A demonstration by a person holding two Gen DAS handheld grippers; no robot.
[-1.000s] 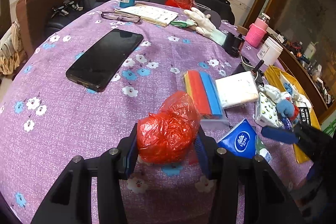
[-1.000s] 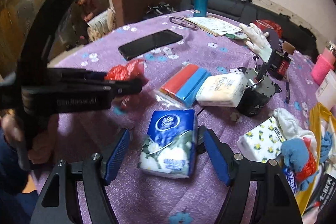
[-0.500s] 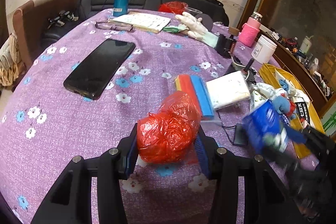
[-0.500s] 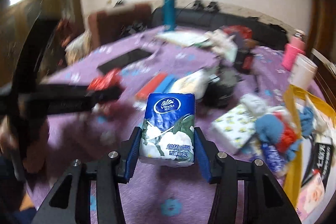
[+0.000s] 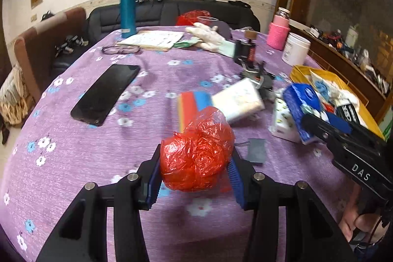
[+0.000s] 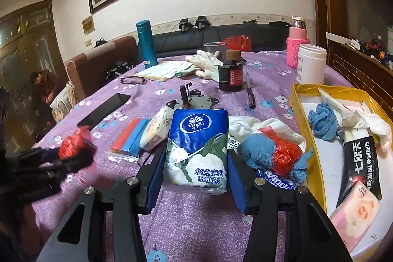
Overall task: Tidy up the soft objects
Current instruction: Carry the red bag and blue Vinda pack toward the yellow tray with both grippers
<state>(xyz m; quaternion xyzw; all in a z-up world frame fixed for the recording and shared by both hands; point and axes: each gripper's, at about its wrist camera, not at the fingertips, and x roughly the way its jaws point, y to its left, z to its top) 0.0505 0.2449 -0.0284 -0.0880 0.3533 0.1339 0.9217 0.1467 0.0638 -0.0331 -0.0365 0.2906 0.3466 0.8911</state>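
Right hand-held gripper (image 6: 194, 178) is pinching the tissue pack (image 6: 197, 149) upright; yellow tray (image 6: 304, 114) lying ahead-right, nearer this hand. Left hand-held gripper (image 5: 194, 178) is clamping the red bag (image 5: 196, 151) above the surface (image 5: 73, 163).

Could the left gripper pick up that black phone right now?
Probably not yet. The left gripper is shut on the red plastic bag, so its fingers are full. The black phone lies uncovered on the purple tablecloth; nothing blocks the way.

Phone (image 5: 104, 95) left on table (image 5: 73, 163); flask (image 5: 127, 10) at far edge, booklet (image 5: 153, 39) before it. Tray (image 6: 307, 90) right, cloth (image 6: 321, 124) inside. Tissue pack (image 6: 199, 149) between right gripper (image 6: 195, 181) pads (image 6: 154, 182).
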